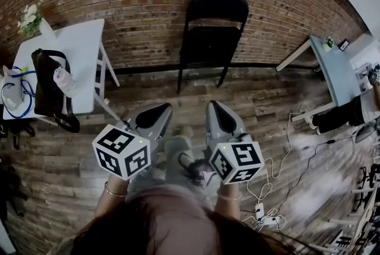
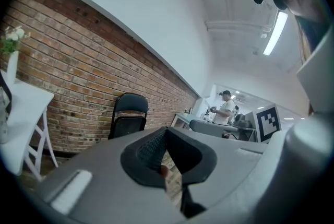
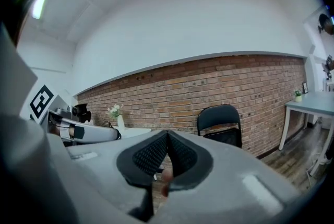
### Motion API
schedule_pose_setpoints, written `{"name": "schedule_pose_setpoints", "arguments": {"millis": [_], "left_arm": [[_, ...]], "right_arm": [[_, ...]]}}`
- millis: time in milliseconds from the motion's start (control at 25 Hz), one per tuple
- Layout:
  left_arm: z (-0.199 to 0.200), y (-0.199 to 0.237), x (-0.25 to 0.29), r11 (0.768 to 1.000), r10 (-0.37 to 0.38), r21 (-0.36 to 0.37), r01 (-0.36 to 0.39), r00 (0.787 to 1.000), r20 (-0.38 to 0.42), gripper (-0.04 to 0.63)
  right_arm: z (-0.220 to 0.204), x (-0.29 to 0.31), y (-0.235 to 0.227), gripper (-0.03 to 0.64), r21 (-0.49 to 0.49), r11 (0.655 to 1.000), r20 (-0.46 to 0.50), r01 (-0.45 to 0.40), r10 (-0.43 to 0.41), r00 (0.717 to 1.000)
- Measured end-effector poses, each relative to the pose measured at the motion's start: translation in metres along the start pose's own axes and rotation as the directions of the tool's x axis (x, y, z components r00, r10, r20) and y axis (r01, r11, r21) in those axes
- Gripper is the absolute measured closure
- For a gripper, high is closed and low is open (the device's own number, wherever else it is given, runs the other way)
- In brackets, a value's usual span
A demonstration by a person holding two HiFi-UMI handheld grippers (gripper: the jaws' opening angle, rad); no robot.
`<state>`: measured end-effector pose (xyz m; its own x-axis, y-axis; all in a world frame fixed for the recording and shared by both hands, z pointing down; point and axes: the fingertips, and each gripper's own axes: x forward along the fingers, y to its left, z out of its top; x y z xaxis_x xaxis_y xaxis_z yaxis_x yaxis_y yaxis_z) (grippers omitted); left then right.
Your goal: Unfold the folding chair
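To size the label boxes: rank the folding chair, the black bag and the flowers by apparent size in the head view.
1. folding chair
2. black bag
3. flowers, clearly smallest
The bag is nearer the camera, which flatters it.

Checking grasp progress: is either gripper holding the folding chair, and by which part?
Nothing is held. The left gripper and right gripper are shut and empty; the folding chair stands apart.

folding chair [image 2: 130,104] legs hidden, white table [image 2: 26,109] cropped

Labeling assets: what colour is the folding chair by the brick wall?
Black all over, the folding chair; clearest in the head view.
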<state>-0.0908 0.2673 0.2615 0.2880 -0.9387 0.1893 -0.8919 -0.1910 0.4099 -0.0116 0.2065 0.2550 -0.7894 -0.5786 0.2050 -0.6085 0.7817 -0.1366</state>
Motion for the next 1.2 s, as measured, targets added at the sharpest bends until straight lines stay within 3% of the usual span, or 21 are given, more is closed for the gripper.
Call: {"name": "schedule_pose_setpoints", "arguments": {"millis": [560,1200], "left_arm": [[0.024,0.051,0.061,0.999,0.048,-0.015,-0.048,0.999,-0.019,0.594],[0.087,0.117,0.201,0.999,0.046,0.015,-0.046,0.999,-0.026,0.594]], "right_arm": [[0.009,0.076,-0.036,0.62,0.013,0.999,-0.025,-0.05,0.051,0.998],[0.046,0.201,-0.135,0.621,0.046,0.997,-0.019,-0.066,0.067,0.998]]}}
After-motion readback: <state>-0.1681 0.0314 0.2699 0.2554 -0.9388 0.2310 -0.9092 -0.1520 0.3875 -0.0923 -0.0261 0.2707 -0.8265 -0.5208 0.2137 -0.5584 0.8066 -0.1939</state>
